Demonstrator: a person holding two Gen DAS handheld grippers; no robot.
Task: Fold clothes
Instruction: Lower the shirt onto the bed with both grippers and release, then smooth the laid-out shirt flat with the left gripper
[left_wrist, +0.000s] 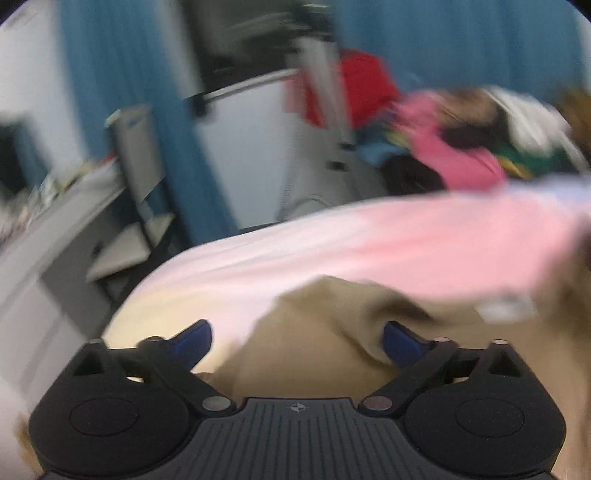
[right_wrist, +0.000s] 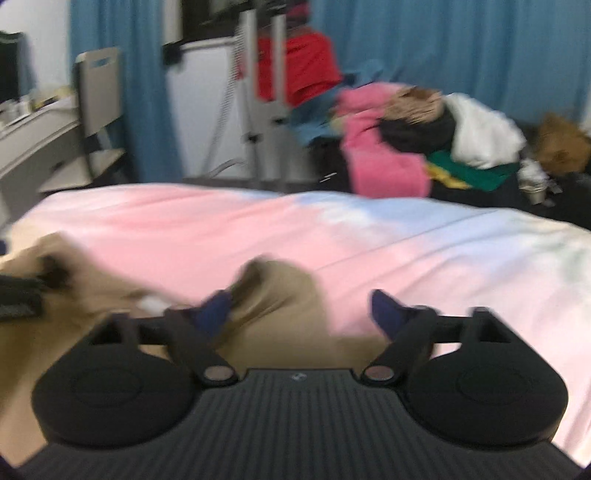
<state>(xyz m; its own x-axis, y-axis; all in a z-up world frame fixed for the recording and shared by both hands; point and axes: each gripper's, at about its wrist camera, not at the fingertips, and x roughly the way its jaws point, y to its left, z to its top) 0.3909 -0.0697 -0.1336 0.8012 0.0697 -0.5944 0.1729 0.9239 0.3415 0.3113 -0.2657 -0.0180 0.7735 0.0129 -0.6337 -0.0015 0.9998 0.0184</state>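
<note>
A tan garment lies rumpled on a bed with a pink, white and pale blue sheet. My left gripper is open just above the garment, its blue fingertips wide apart with cloth between them but not pinched. In the right wrist view the same garment spreads from the left edge to the middle of the sheet. My right gripper is open over the garment's right end. Both views are blurred by motion.
A pile of mixed clothes sits beyond the bed's far side, with a red item hanging on a metal stand. Blue curtains line the back. A chair and a desk stand at left.
</note>
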